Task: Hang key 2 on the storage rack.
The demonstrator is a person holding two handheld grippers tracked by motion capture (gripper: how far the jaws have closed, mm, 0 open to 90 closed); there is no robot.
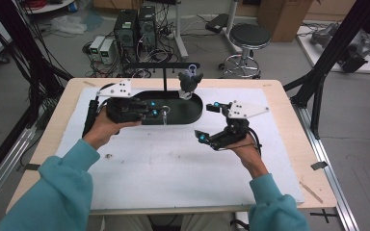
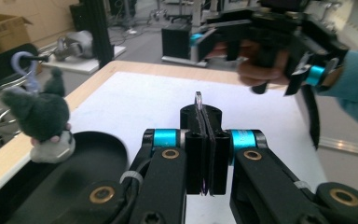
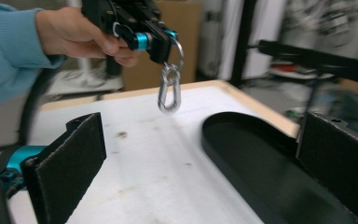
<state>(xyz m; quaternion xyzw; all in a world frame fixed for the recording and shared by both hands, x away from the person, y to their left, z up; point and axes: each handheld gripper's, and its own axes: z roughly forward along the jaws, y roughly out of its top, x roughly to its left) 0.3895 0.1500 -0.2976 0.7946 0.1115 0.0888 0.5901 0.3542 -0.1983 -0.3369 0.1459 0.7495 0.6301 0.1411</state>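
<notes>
A silver carabiner (image 3: 169, 94) hangs upright from a metal ring (image 3: 179, 47) pinched in the closed left gripper (image 3: 161, 44), clear above the white mat. A grey plush toy (image 2: 42, 119) with what looks like a lilac loop sits on the black oval tray's (image 2: 93, 158) rim.

The right gripper (image 3: 200, 163) is holding its jaws wide apart over the white tabletop (image 3: 135, 163). At eleven o'clock the left gripper (image 3: 161, 44) is pinching a ring, a silver carabiner (image 3: 169, 95) dangling below; a black tray (image 3: 261, 163) is lying at four o'clock
</notes>
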